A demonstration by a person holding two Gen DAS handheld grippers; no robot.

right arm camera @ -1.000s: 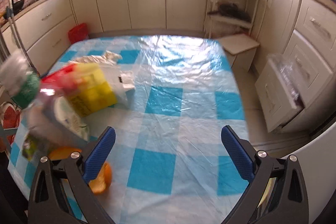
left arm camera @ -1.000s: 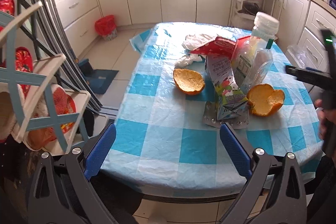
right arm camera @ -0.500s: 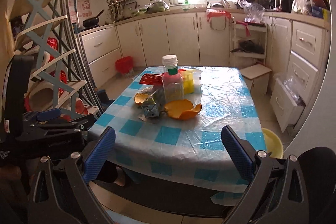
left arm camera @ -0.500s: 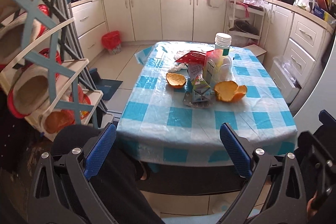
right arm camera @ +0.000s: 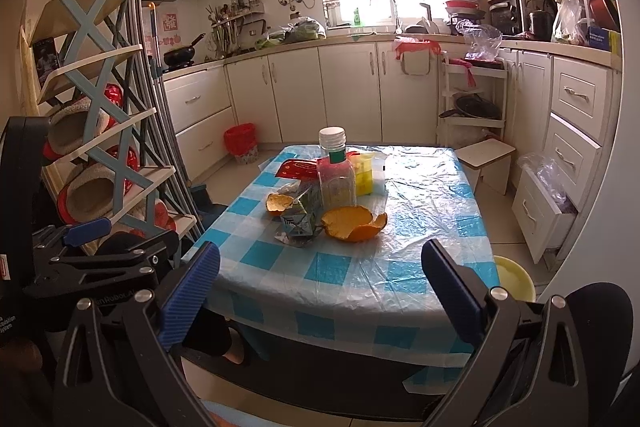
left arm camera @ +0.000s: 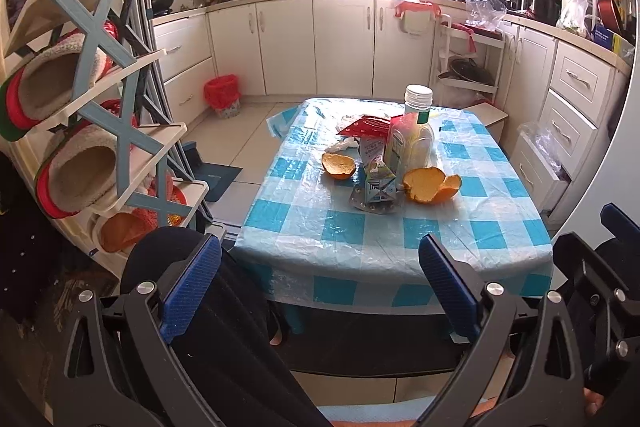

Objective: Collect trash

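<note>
Right at the middle of the desk [left arm camera: 400, 239] sits a tight cluster of trash, on a blue-and-white checked plastic cover. A clear plastic bottle [left arm camera: 416, 131] with a white cap stands upright there, and a crushed milk carton [left arm camera: 378, 175] leans just in front of it, resting on a silvery blister pack [left arm camera: 370, 205]. One orange peel [left arm camera: 430, 184] lies open like a cup to the right of the carton, nearly touching it; a second, smaller peel half [left arm camera: 339, 165] lies to its left. Behind them are a red wrapper [left arm camera: 366, 126] and some crumpled white tissue [left arm camera: 342, 145]. From the right wrist view a yellow package [right arm camera: 364, 173] shows beside the bottle.

Both grippers hang short of the near desk edge, well apart from the trash. The left gripper [left arm camera: 320, 291] has its jaws spread wide and empty; so has the right gripper [right arm camera: 320, 291]. Off to the left stands a shoe rack [left arm camera: 100, 115] with slippers, and a small red bin [left arm camera: 222, 98] sits on the floor by the white cabinets.
</note>
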